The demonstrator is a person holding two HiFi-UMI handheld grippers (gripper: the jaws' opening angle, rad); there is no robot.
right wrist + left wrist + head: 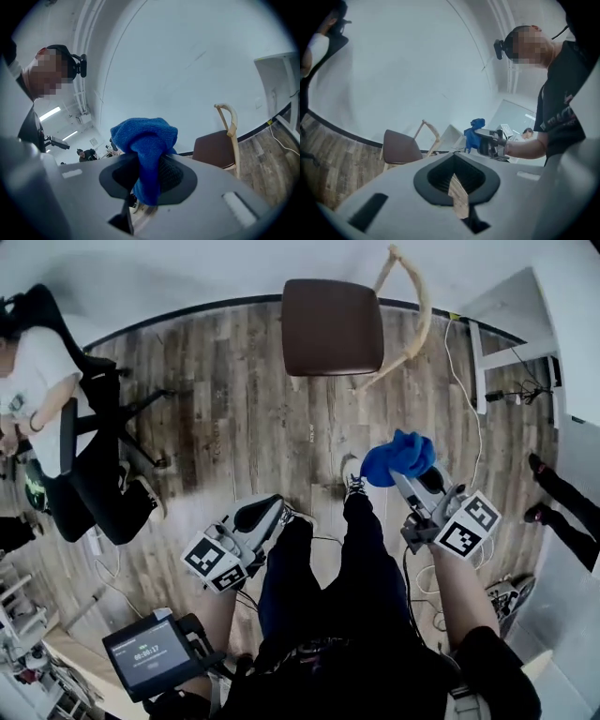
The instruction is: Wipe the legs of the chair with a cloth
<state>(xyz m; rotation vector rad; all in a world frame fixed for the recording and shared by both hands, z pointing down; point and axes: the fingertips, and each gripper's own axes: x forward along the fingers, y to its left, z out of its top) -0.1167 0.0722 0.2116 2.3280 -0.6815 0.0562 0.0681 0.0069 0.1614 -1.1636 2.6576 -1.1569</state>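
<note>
Bulging from right gripper (146, 180): blue cloth (143, 136), crumpled; chair (333, 326) brown-seated, pale-legged.

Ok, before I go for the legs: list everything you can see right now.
chair: one, brown seat, pale wood frame, ahead by the far wall
cloth: one, blue, bunched in the right gripper
office chair: one, black, at left
seated person: one, white top, on the office chair
feet: another person's, dark shoes, right edge
shelf unit: one, white, top right
cable: pale, on the floor at right
screen device: one, dark, bottom left
floor: wood planks
left gripper: grey, jaws together, empty
right gripper: grey, shut on the cloth
</note>
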